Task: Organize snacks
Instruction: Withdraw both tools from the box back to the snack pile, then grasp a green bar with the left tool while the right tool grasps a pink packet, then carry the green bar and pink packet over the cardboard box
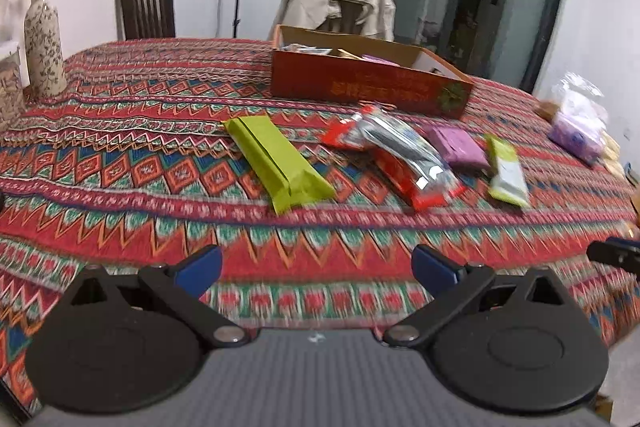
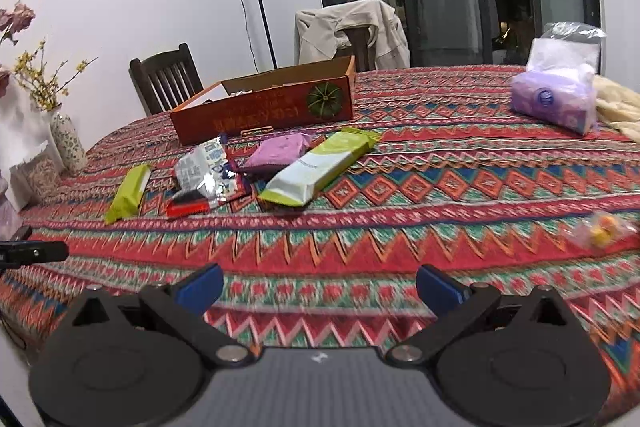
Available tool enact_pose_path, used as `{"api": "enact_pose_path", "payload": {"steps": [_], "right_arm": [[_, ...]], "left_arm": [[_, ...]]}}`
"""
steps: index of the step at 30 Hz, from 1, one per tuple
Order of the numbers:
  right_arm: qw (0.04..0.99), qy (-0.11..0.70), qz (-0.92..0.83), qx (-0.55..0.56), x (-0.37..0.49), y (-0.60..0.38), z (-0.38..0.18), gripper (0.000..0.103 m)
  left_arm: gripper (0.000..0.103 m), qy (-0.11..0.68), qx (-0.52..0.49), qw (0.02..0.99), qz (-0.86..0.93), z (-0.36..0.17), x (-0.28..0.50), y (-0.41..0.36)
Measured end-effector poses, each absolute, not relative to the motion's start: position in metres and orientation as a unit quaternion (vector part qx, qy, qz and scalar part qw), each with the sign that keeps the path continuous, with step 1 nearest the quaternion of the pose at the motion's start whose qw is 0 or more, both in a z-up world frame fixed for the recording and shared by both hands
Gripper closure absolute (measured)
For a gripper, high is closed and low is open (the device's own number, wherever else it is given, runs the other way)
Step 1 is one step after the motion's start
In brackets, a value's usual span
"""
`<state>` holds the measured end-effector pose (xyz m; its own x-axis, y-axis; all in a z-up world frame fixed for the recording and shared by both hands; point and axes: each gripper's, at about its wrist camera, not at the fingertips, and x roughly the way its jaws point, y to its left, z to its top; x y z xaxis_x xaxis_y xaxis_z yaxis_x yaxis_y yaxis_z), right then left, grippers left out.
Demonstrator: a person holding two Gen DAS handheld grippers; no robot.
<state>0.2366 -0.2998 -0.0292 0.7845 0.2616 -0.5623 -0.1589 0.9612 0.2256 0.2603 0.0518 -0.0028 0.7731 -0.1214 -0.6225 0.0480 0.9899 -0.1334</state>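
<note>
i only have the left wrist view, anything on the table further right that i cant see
Observer: Yes, a small clear bag of yellow and orange candies lies near the table's right edge, apart from the other snacks.
Operator: is the right gripper holding anything
Observer: No, the right gripper is open and empty above the tablecloth.
Operator: whats beside the tissue pack
Observer: A cream cloth lies right of the purple tissue pack, touching it.

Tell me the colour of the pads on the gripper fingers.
Blue pads on black arms, clearest in the right wrist view.
</note>
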Motion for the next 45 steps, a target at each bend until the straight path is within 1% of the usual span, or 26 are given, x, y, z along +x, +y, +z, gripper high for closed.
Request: {"api": "enact_pose_path", "payload": {"steps": [4,7,9,12,13,16,19,21,22,23,25,26,28,29,30,31,34,39,45], "right_arm": [[0.943,0.299,0.112,0.092,0.269,-0.295,-0.030,0.011],[0.945,0.294,0.113,0.090,0.296,-0.292,-0.028,0.015],[0.946,0.293,0.115,0.082,0.314,-0.286,-0.027,0.015],[0.947,0.288,0.126,0.064,0.340,-0.275,-0.023,0.018],[0.947,0.286,0.131,0.058,0.348,-0.270,-0.021,0.021],[0.946,0.285,0.146,0.044,0.370,-0.255,-0.019,0.022],[0.942,0.297,0.155,0.030,0.392,-0.239,-0.021,0.022],[0.938,0.306,0.163,0.023,0.408,-0.228,-0.026,0.022],[0.936,0.310,0.166,0.021,0.414,-0.223,-0.029,0.023],[0.934,0.315,0.167,0.018,0.421,-0.218,-0.032,0.024],[0.932,0.322,0.163,0.013,0.431,-0.211,-0.038,0.026],[0.932,0.325,0.159,0.011,0.436,-0.209,-0.041,0.026],[0.932,0.328,0.154,0.009,0.443,-0.205,-0.046,0.027],[0.931,0.330,0.155,0.009,0.445,-0.205,-0.047,0.034],[0.931,0.329,0.156,0.009,0.446,-0.205,-0.048,0.038],[0.932,0.327,0.157,0.009,0.446,-0.205,-0.049,0.041],[0.932,0.326,0.160,0.012,0.445,-0.206,-0.048,0.042],[0.932,0.320,0.171,0.023,0.431,-0.210,-0.042,0.042],[0.939,0.286,0.186,0.030,0.391,-0.217,-0.015,0.042]], "left_arm": [[0.001,0.329,-0.067,0.941,-0.042,-0.001,0.295,0.056],[0.001,0.323,-0.055,0.944,-0.040,-0.002,0.320,0.055],[0.002,0.322,-0.054,0.944,-0.039,-0.005,0.338,0.057],[0.007,0.334,-0.065,0.940,-0.030,-0.013,0.365,0.063],[0.009,0.338,-0.068,0.938,-0.027,-0.015,0.373,0.065],[0.014,0.345,-0.075,0.935,-0.018,-0.022,0.392,0.071],[0.014,0.352,-0.086,0.932,-0.014,-0.030,0.405,0.077],[0.015,0.344,-0.081,0.935,-0.009,-0.032,0.409,0.077],[0.017,0.341,-0.080,0.937,-0.008,-0.033,0.411,0.077],[0.019,0.338,-0.079,0.938,-0.006,-0.033,0.413,0.077],[0.041,0.332,-0.069,0.941,-0.004,-0.033,0.414,0.075],[0.050,0.329,-0.061,0.942,-0.003,-0.033,0.415,0.073],[0.061,0.325,-0.057,0.944,-0.013,-0.034,0.414,0.070],[0.064,0.324,-0.061,0.944,-0.016,-0.033,0.414,0.070],[0.065,0.324,-0.064,0.944,-0.020,-0.033,0.412,0.070],[0.067,0.324,-0.066,0.944,-0.020,-0.033,0.412,0.070],[0.069,0.326,-0.072,0.942,-0.026,-0.029,0.404,0.069],[0.069,0.318,-0.073,0.945,-0.033,-0.016,0.381,0.064],[0.069,0.298,-0.073,0.951,-0.052,0.007,0.343,0.053]]}}
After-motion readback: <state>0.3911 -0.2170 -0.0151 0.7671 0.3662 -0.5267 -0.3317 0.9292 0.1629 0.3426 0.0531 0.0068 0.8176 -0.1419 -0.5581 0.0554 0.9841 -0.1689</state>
